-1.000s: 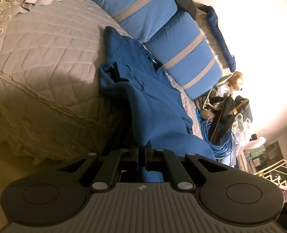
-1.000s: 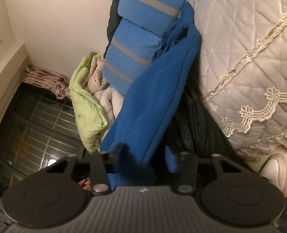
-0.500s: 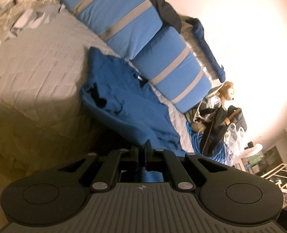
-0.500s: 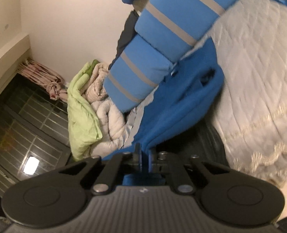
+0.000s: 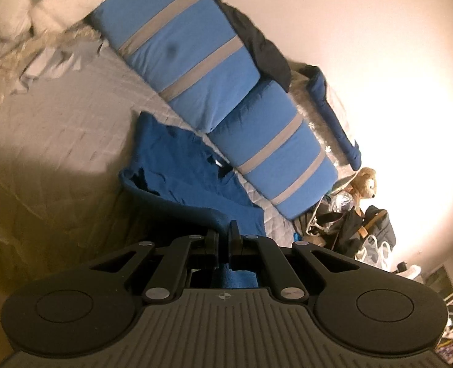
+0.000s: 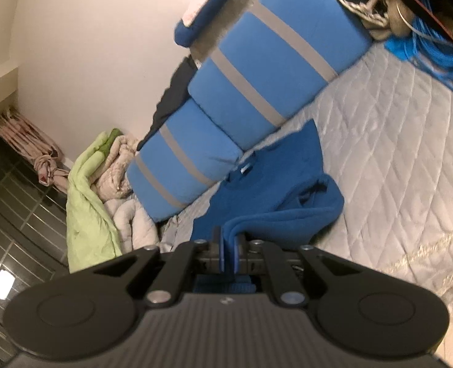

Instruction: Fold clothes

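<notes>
Blue sweatshirt lay crumpled on the quilted bed, against the striped blue cushions. Left tongs and right tongs were each clamped on a hem corner (soft fleece, thick, floppy). Step looked like lifting the hem; next probably carrying it far, toward the collar, keeping it taut.

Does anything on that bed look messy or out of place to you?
Yes. The blue garment lies rumpled against the striped cushions, one edge pinched in both the left gripper and the right gripper. A grey cloth lies crumpled on the quilt, and blue cable spills onto the bed.
</notes>
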Demonstrator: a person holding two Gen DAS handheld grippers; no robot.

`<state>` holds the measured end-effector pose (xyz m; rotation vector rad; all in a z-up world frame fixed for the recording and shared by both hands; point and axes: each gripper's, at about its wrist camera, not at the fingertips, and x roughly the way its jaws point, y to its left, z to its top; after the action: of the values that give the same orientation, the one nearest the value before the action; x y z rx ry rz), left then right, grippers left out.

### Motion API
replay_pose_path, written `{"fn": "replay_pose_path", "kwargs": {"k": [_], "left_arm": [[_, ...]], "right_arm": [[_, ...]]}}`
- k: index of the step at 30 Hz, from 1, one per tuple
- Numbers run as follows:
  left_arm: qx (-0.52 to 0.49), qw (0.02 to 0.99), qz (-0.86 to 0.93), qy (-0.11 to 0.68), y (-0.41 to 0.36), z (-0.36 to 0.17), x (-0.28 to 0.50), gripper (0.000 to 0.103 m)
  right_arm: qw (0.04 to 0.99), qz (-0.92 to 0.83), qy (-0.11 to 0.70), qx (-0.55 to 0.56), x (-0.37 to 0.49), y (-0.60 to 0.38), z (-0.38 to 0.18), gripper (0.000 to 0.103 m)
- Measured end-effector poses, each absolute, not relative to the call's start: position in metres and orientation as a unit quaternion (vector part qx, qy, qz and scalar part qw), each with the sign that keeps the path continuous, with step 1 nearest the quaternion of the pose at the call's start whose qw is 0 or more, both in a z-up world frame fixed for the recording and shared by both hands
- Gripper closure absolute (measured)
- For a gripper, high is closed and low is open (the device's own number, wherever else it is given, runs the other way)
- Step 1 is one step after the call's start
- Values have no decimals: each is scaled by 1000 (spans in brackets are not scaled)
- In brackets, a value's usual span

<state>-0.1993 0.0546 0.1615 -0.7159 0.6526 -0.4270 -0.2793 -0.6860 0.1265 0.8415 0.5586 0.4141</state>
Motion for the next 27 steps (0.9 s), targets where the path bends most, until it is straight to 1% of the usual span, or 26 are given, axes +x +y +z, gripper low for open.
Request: {"fn": "replay_pose_path", "kwargs": {"k": [3, 16, 19, 24, 27], "left_arm": [[-309, 881, -203, 294, 49, 177, -207, 98], [-265, 909, -207, 246, 38, 228, -248, 98], [-259, 908, -207, 257, 37, 223, -241, 98], [-249, 903, -199, 289, 33, 204, -218, 98], [-232, 906, -197, 293, 32, 206, -211, 98]], "right_arm": [[868, 196, 250, 382, -285, -686, 141, 97], [881, 217, 188, 376, -324, -690, 195, 97], [885, 205, 199, 368, -325, -686, 198, 97], [887, 173, 241, 355, -306, -678, 180, 97], [887, 169, 248, 351, -295, -674, 173, 97]]}}
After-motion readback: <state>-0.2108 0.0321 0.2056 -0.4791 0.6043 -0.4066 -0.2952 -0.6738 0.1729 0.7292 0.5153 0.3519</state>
